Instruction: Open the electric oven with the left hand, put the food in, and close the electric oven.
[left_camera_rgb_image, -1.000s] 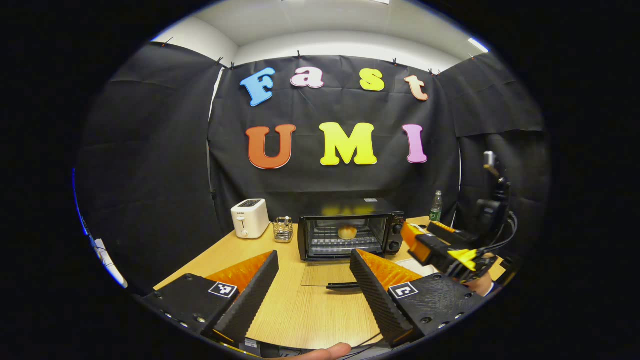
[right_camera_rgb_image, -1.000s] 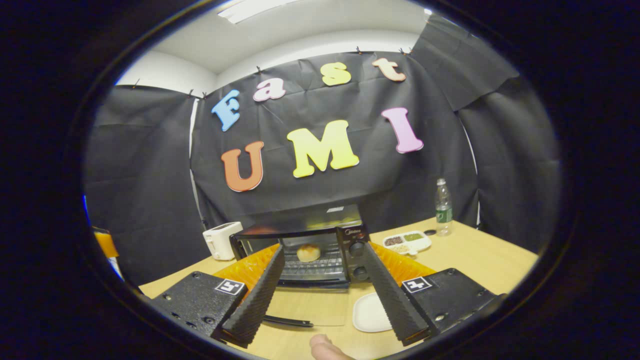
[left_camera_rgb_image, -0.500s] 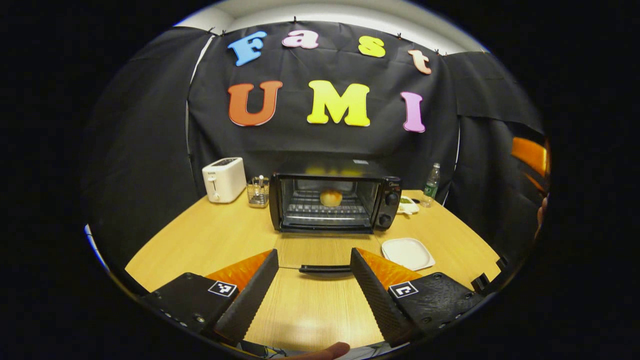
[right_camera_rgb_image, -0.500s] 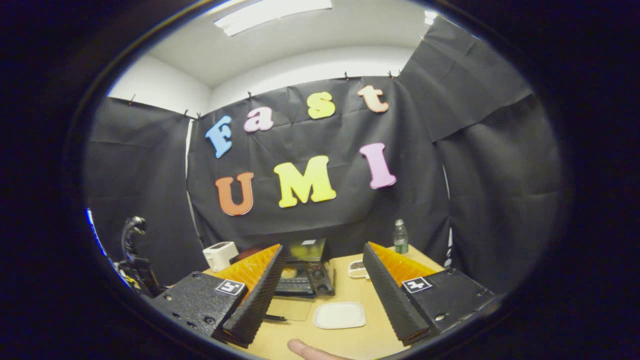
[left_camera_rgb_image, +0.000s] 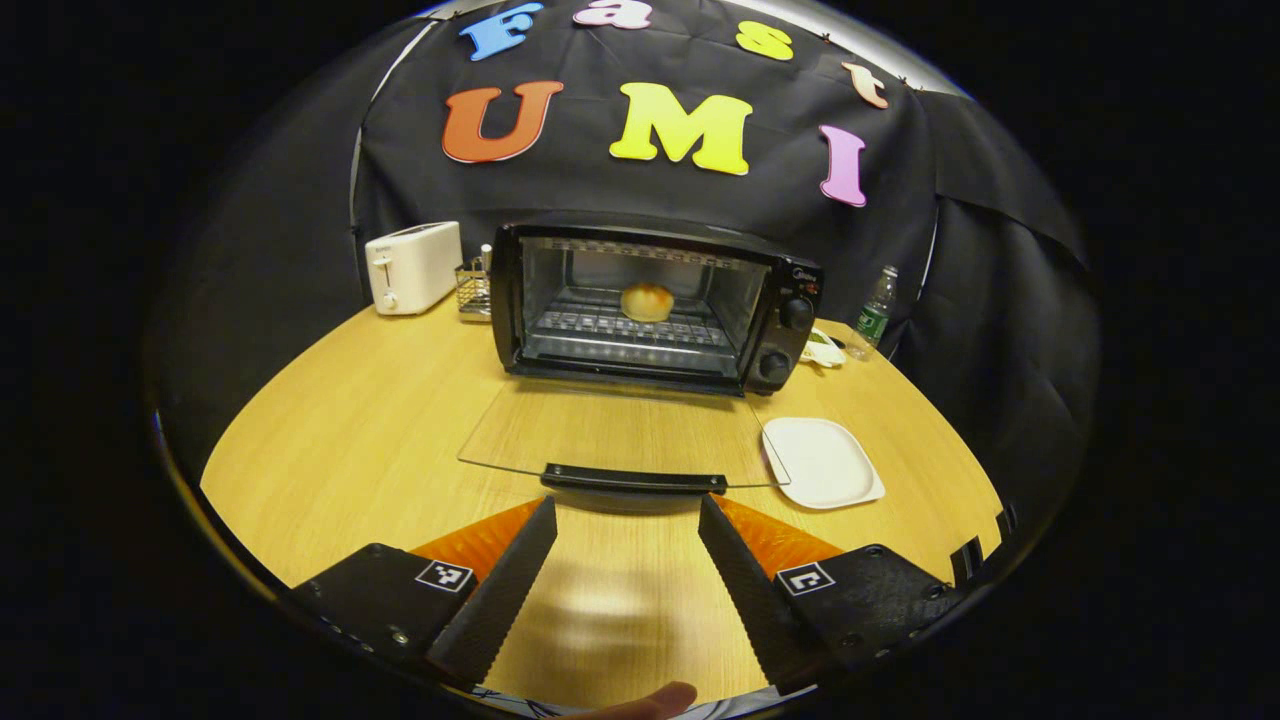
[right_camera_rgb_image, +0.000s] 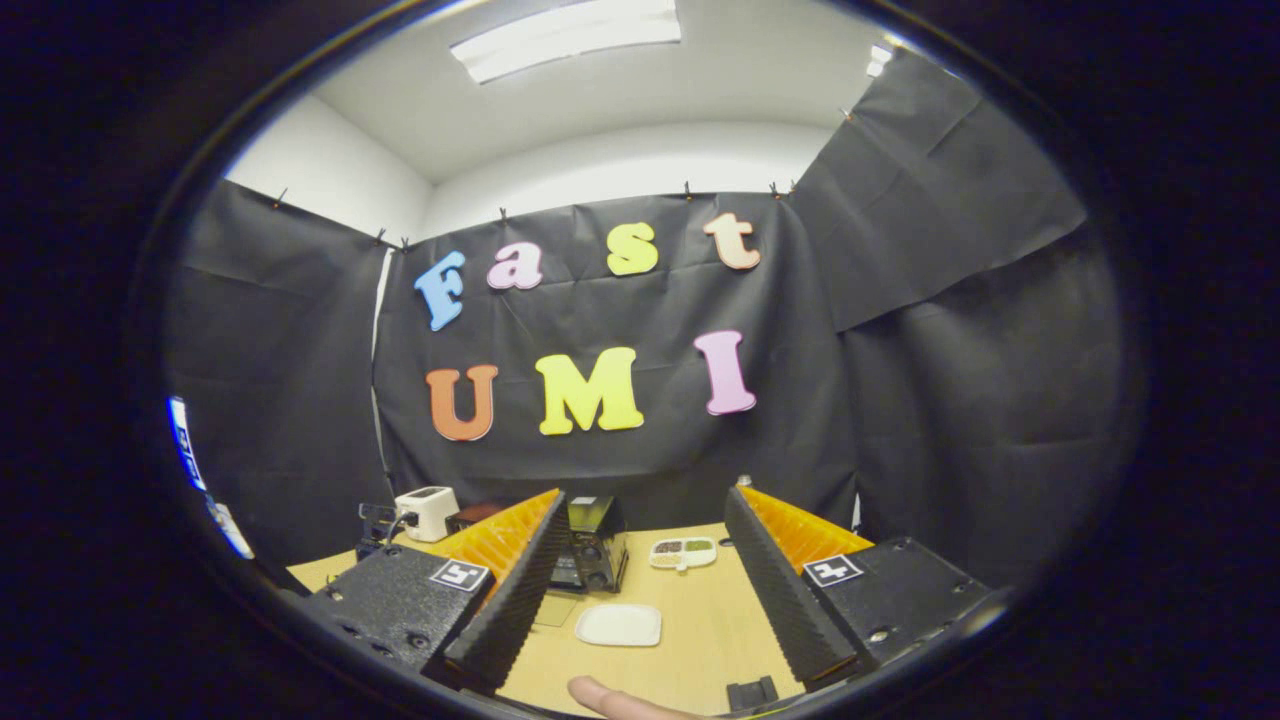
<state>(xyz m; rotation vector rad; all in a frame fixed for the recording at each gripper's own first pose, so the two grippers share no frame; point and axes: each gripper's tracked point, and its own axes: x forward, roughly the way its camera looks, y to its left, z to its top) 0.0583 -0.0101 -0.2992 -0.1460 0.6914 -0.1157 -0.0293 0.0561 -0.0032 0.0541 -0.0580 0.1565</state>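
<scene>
Left tool (left_camera_rgb_image: 627, 560) hanging wide open over the counter (left_camera_rgb_image: 380, 420), nothing between the fingers, aimed straight at the door handle (left_camera_rgb_image: 633, 480), which sits just past the tips at 12 o'clock. Right tool (right_camera_rgb_image: 640, 580) also gaping and empty, pulled well back from the action, with the white plate (right_camera_rgb_image: 618, 624) lying on the counter ahead of it.

Electric oven (left_camera_rgb_image: 655, 295) parked at 12 o'clock in the left gripper view, toward the back of the counter. Black box, two knobs stacked on its right side, wire rack inside. Glass door (left_camera_rgb_image: 620, 435) dropped flat, clear enough to see the wood grain through it. Bun (left_camera_rgb_image: 647, 300) already sitting on the rack, round, golden, toward the back. So probably just the closing left to do.

Handling-wise: door looks like stiff glass on a bottom hinge, likely a bit heavy and springy near the top of the swing. Fragile too, so no slamming. Slick glass edge seems a bad place to pinch. Best bet is the black bar handle along the front edge, grabbed near the middle so the door doesn't twist, or just hooked from underneath and lifted up in an arc. Oven itself looks light enough to scoot backward if shoved hard.

Toaster (left_camera_rgb_image: 412, 266) at 10 o'clock, small wire basket (left_camera_rgb_image: 474, 286) next to it, bottle (left_camera_rgb_image: 874, 312) at 2 o'clock, all well apart from the door's path. Plate (left_camera_rgb_image: 820, 462) just beside the door's right edge, worth watching.
</scene>
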